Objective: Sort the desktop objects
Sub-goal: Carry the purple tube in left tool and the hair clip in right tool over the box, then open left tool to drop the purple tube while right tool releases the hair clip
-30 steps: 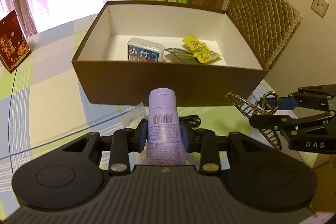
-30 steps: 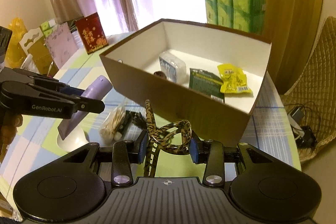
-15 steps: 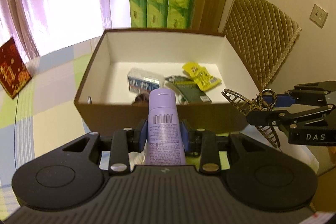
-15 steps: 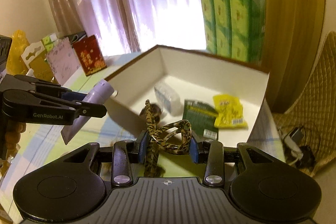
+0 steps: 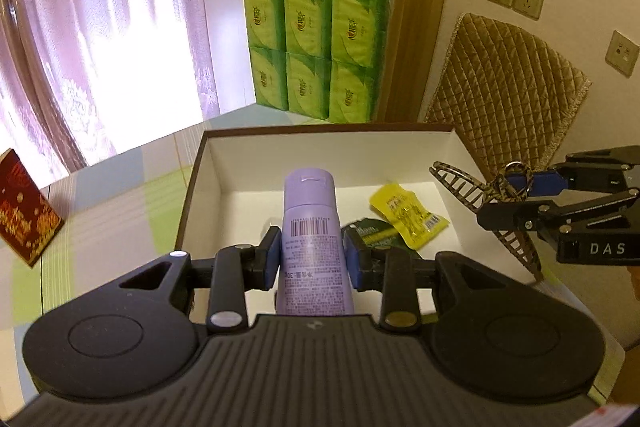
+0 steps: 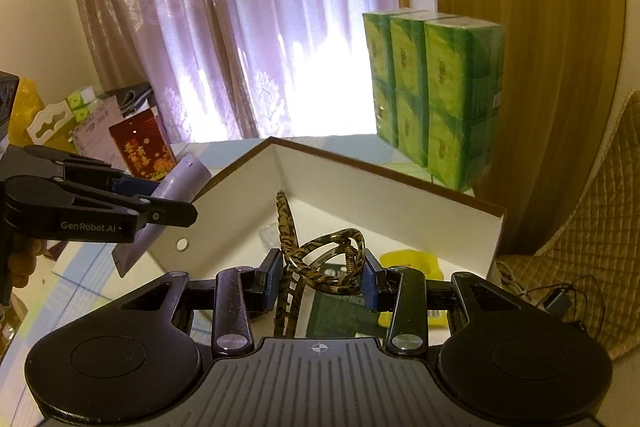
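Note:
My left gripper (image 5: 312, 255) is shut on a lilac tube (image 5: 310, 219) with a barcode and holds it above the open brown box (image 5: 208, 163), over its white inside. My right gripper (image 6: 322, 275) is shut on a leopard-print hair claw (image 6: 320, 263) and holds it over the same box (image 6: 400, 183). The right gripper also shows in the left wrist view (image 5: 520, 195) with the hair claw (image 5: 464, 187). The left gripper (image 6: 160, 203) with the tube (image 6: 180, 183) shows in the right wrist view. In the box lie a yellow packet (image 5: 404, 211) and a dark green packet (image 5: 372, 231).
A stack of green tissue packs (image 5: 316, 51) stands behind the box. A red card (image 5: 24, 207) stands on the checked tablecloth at the left. A quilted chair back (image 5: 504, 87) is at the right, with wall sockets above. Curtains hang behind the table.
Both grippers have risen and moved forward from in front of the box to over its inside, each keeping hold of its object.

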Tool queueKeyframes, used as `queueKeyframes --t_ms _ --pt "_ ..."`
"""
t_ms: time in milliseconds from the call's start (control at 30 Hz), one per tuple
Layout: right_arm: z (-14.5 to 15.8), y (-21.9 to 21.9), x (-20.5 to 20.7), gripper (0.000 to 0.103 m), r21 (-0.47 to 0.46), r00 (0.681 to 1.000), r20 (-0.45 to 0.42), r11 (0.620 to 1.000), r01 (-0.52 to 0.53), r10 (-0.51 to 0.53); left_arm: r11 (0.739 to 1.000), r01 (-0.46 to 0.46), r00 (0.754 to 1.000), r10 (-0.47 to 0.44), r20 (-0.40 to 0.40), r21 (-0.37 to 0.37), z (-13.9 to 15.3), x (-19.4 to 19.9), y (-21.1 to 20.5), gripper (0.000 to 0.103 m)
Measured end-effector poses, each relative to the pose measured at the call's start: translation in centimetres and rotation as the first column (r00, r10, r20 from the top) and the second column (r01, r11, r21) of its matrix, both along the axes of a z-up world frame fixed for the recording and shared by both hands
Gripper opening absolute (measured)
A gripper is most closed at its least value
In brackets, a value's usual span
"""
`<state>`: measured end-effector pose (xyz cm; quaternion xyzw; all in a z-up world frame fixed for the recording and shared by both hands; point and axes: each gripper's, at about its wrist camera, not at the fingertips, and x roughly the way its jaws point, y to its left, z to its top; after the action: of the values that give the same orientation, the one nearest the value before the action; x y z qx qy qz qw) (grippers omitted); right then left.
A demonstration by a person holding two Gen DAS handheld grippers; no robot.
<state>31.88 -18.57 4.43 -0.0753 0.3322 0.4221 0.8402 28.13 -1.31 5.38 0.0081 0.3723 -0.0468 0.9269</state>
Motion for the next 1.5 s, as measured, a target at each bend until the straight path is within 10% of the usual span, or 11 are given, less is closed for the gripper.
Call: queueKeyframes --t_ms 933,1500 --pt "-8.7 7.1 10.8 0.037 -0.15 0.986 -0.163 0.989 -0.002 -0.023 0.994 -0.011 0.969 0.037 -0.245 0.106 -9.4 14.1 4.1 0.024" --pt "-10.5 8.2 12.0 0.038 -0.145 0.989 -0.148 0.989 -0.015 -0.007 0.994 0.013 0.977 0.01 -0.212 0.109 -10.4 16.3 3.2 0.026"
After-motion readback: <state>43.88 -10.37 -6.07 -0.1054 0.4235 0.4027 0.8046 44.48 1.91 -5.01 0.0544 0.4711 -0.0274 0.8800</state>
